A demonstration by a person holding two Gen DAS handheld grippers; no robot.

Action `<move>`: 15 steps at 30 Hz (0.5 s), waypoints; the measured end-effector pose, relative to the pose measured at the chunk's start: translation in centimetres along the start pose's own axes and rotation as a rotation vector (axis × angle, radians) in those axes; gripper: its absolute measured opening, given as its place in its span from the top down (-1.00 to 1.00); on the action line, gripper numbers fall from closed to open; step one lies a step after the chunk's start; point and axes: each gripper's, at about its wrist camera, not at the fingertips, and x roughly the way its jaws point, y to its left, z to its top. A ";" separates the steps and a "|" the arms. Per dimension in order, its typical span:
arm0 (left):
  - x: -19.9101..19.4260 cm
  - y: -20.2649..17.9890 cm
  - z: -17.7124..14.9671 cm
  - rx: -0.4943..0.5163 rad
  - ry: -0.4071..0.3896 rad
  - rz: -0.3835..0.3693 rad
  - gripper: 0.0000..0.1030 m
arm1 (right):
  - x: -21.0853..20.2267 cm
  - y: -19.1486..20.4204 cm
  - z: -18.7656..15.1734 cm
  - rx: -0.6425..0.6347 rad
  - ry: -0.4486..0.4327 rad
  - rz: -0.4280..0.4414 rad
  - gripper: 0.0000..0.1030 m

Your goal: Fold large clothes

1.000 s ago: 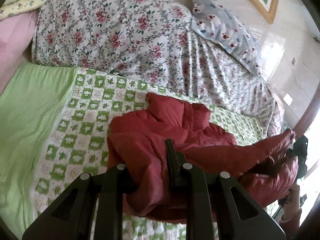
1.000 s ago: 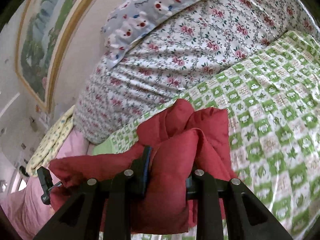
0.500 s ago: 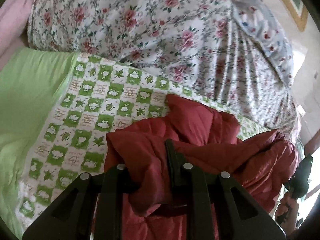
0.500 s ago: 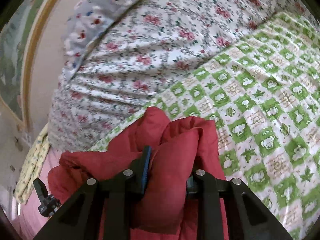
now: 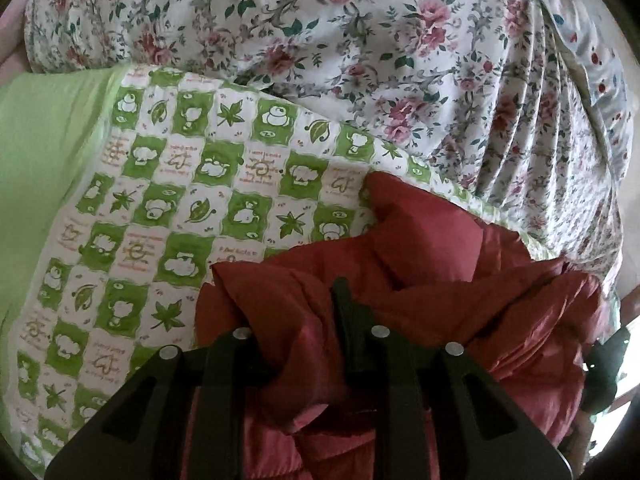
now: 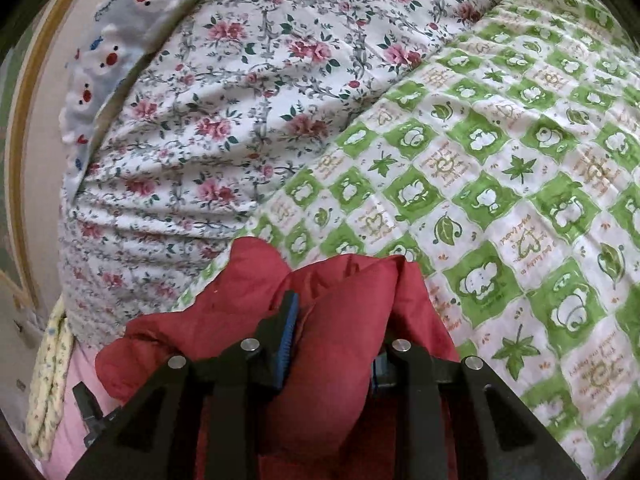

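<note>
Over the last second I've carried both grippers forward toward the floral duvet, which now fills far more of each view. The left gripper and right gripper are each clenched on a thick bunch of the red padded jacket, so I judge the fold is mid-carry, its edge travelling toward the duvet. The jacket lies on the green checked quilt, just short of the duvet. Beyond the duvet I think there's a framed picture; the edge is blurred.
</note>
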 end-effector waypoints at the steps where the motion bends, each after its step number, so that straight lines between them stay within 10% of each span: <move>1: -0.2 0.1 0.0 -0.002 -0.001 -0.008 0.55 | 0.2 0.0 0.1 0.000 -0.003 -0.004 0.49; 15: -12.7 -0.5 -3.9 0.103 -0.177 -0.050 0.22 | 1.5 0.5 0.4 -0.029 -0.030 -0.059 0.47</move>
